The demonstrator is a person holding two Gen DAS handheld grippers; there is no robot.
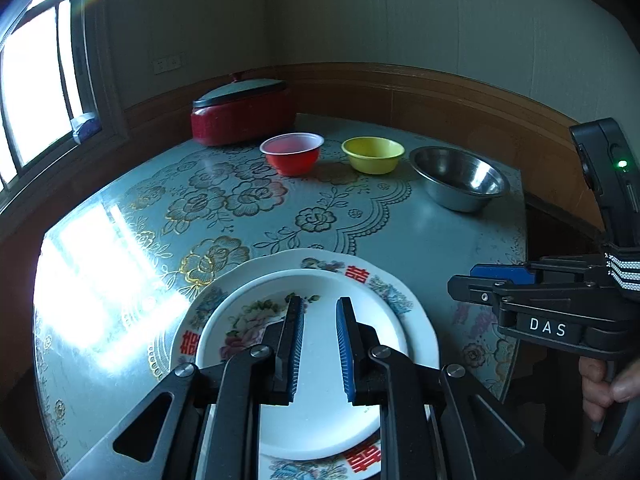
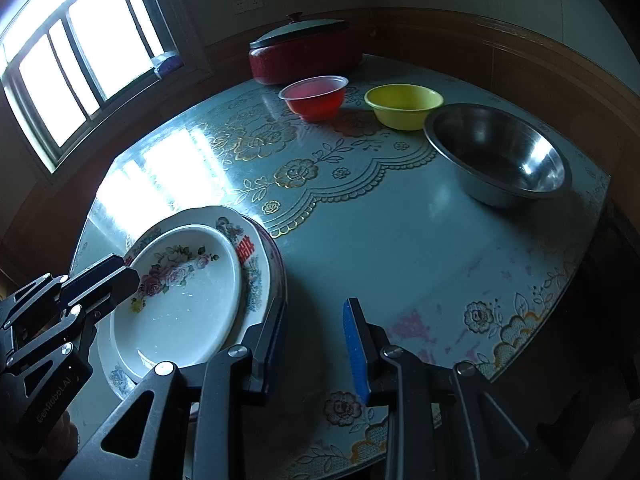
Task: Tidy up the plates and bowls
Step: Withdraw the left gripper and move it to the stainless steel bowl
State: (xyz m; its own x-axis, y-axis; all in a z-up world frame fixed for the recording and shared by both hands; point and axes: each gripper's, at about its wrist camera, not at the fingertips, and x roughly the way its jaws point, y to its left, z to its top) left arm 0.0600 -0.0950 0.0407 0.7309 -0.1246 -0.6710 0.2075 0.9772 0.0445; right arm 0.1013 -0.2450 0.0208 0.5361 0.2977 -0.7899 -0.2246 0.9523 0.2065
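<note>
Left gripper point(image 1: 318, 344) hangs right over the plate stack, jaws parted with nothing between them. The small white plate point(image 1: 320, 420) with the pink flower print sits nested in the larger plate point(image 1: 420, 320) with red characters on its rim, both at the near edge of the bench point(image 1: 400, 224).

Right gripper point(image 2: 316, 344) is just beside that stack, jaws apart and holding nothing, its left finger close against the rim of the larger plate point(image 2: 256, 280); touching or not, I cannot tell.

Beyond the stack, a row of three bowls: red bowl point(image 1: 292, 152), yellow bowl point(image 1: 373, 154), steel bowl point(image 1: 460, 178). All three look empty.

Behind the red bowl stands a lidded red pot point(image 1: 240, 114), contents hidden.
</note>
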